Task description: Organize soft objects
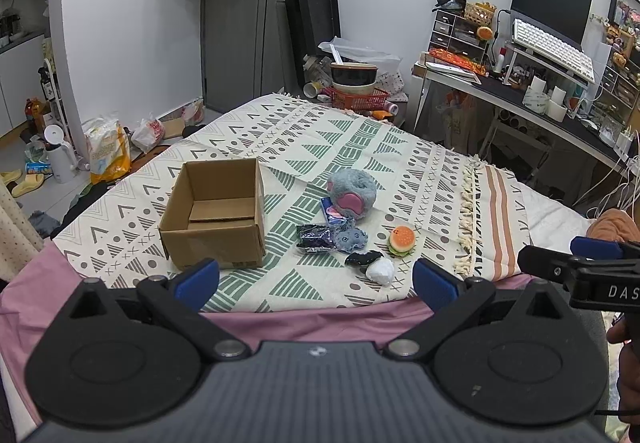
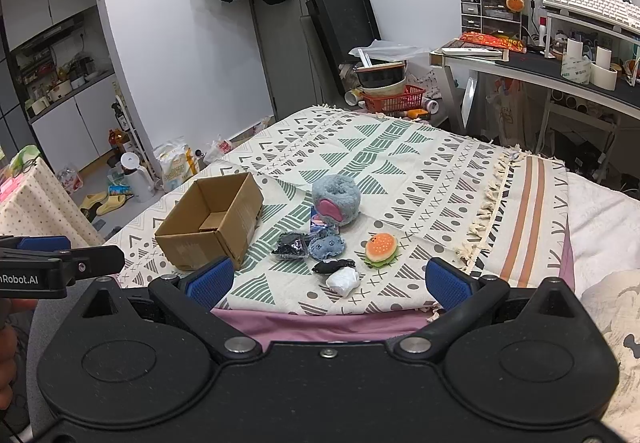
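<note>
A: Left wrist view: cardboard box (image 1: 216, 211) empty on the bed, nothing sorted yet.
B: Agreed. Fluffy grey plush (image 2: 335, 199), burger toy (image 2: 381, 249) and the others lie beside it. Left hand-held gripper (image 1: 316, 281) and right hand-held gripper (image 2: 330, 281) spread wide, empty.

Open cardboard box (image 1: 214, 213) empty, upright on the patterned blanket (image 1: 400, 163), left of the soft items. Grey fluffy plush ball (image 1: 352, 193) with pink patch, just right of box. In front of it: small blue plush (image 1: 352, 239) touching a dark shiny packet (image 1: 314, 239). Burger squishy (image 1: 402, 239) further right. Nearest: black piece (image 1: 362, 258) touching white lump (image 1: 380, 271).
</note>
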Motion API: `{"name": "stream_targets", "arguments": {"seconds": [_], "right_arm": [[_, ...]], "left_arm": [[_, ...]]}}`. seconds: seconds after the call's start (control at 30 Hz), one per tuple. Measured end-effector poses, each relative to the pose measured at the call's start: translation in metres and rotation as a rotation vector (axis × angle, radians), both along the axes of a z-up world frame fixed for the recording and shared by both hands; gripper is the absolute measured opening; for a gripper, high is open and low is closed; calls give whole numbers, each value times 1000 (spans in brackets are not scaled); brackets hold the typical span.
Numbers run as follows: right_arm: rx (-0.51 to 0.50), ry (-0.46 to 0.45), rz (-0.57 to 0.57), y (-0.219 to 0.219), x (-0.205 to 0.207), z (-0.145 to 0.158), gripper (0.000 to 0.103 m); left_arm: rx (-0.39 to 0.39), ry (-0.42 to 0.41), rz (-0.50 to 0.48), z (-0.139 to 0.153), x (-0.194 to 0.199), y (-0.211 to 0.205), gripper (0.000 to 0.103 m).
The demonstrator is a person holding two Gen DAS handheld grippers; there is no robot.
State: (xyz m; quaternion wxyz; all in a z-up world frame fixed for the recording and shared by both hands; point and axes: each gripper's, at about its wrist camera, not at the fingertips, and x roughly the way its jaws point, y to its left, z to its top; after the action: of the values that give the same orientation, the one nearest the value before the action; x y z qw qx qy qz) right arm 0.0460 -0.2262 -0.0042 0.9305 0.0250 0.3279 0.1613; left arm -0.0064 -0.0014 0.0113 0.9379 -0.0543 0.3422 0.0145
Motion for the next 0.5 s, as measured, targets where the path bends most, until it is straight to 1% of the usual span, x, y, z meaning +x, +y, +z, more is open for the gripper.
{"name": "stream_targets", "arguments": {"seconds": [0.5], "right_arm": [[-1,2,0,-1,-1,-1,103]], "left_arm": [[0,0,-1,0,-1,-2,102]]}}
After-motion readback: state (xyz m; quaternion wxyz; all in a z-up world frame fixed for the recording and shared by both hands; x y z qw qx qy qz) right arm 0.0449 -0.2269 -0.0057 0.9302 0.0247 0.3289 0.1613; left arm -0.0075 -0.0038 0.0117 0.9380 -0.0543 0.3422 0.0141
